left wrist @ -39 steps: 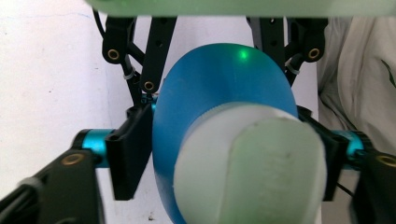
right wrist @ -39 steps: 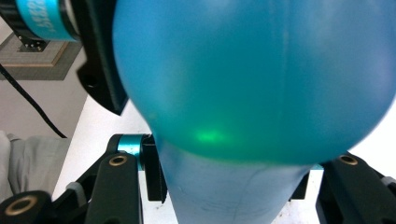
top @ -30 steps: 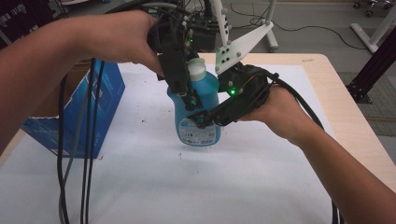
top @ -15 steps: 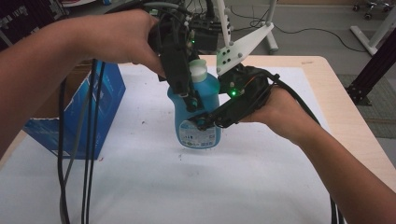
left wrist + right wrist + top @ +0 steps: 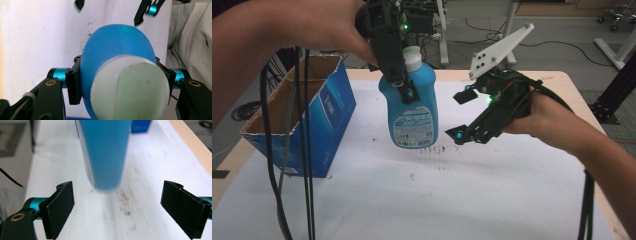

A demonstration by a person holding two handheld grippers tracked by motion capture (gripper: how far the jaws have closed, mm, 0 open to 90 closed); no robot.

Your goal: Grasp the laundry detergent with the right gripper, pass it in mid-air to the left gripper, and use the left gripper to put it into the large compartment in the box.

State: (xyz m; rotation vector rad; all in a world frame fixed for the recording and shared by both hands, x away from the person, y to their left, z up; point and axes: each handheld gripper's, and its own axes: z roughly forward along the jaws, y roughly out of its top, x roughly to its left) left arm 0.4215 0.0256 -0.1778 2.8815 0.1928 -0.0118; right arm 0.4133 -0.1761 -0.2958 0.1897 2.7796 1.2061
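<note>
A blue detergent bottle (image 5: 412, 112) with a white cap and a printed label hangs a little above the white sheet. My left gripper (image 5: 404, 90) reaches down from above and is shut on its upper body. In the left gripper view the pads press both sides of the bottle (image 5: 115, 42) just below the cap. My right gripper (image 5: 459, 115) stands to the right of the bottle, apart from it. Its jaws have just been opening and nothing lies between them. In the right gripper view the bottle (image 5: 105, 152) is ahead of the gripper (image 5: 120, 207), clear of both pads.
An open blue cardboard box (image 5: 327, 115) stands at the left on the white sheet (image 5: 462, 200). The wooden table edge (image 5: 572, 85) runs along the right side. Black cables (image 5: 304, 165) hang from my left hand in front of the box.
The right gripper let go of the bottle, opened wide and drew back to the right. The left gripper lifted the bottle off the sheet.
</note>
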